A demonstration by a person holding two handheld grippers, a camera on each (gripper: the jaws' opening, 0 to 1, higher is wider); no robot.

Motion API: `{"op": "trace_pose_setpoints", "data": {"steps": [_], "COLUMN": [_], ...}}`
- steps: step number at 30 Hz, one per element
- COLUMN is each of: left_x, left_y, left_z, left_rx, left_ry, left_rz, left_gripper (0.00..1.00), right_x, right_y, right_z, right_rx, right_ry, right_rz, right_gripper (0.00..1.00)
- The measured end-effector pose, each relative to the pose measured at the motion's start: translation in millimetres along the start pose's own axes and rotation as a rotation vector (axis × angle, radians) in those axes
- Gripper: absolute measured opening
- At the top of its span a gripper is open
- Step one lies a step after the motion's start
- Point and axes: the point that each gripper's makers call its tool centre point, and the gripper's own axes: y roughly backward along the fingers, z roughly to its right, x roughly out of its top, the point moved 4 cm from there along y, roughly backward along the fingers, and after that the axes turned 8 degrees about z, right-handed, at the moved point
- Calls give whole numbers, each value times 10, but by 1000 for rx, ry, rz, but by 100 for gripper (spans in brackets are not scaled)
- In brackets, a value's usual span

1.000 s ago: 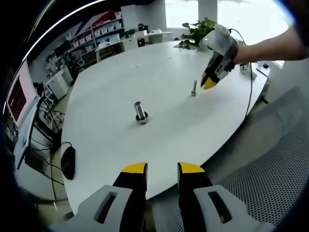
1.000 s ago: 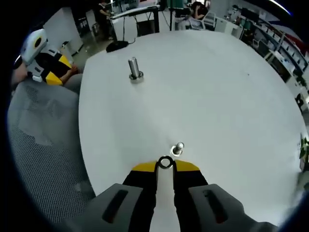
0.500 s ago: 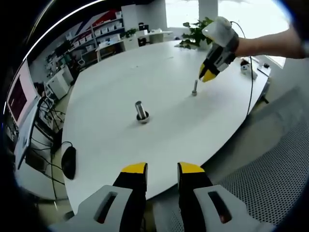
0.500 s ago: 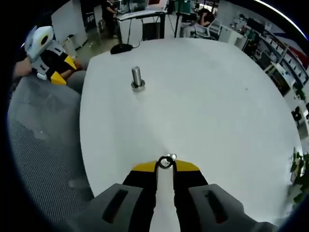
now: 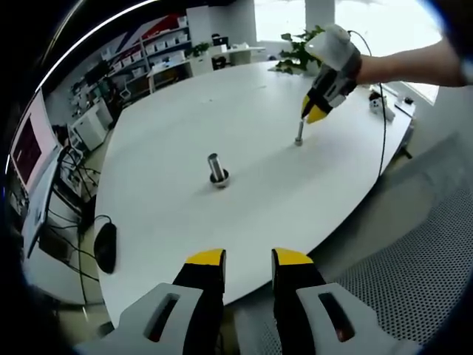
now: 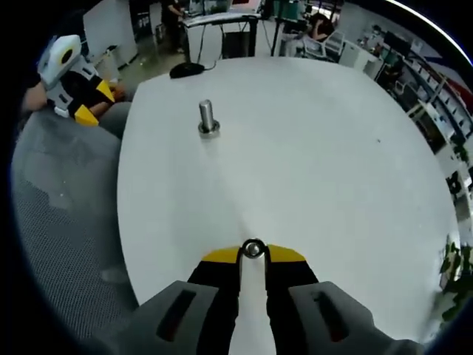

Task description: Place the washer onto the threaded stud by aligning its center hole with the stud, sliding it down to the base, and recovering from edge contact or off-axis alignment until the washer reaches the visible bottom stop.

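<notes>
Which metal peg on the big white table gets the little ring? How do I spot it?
On the white table stand two metal pegs. Pick the thin stud right under the right gripper, which pinches the washer. The other peg is thicker, alone mid-table.

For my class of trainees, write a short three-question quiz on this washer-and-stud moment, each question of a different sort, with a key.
1. True or false: the washer is pinched between the right gripper jaws.
2. In the left gripper view, the right gripper is: A) lying flat on the table; B) just above the thin stud; C) over the thick bolt.
3. Fill in: the left gripper holds ____.

Key: 1 true; 2 B; 3 nothing, its jaws stand apart.
</notes>
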Motion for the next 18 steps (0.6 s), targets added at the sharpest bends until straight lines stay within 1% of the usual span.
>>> {"op": "trace_pose_setpoints", "data": {"steps": [18], "left_x": [-9], "left_y": [-5], "left_z": [-7], "left_rx": [2], "left_ry": [4], "left_rz": [-6], "left_gripper": [23], "right_x": [-44], "right_y": [-81], "right_z": [34], "right_rx": [13], "right_ry": [-7], "right_rz": [-30], "right_gripper": [14]}}
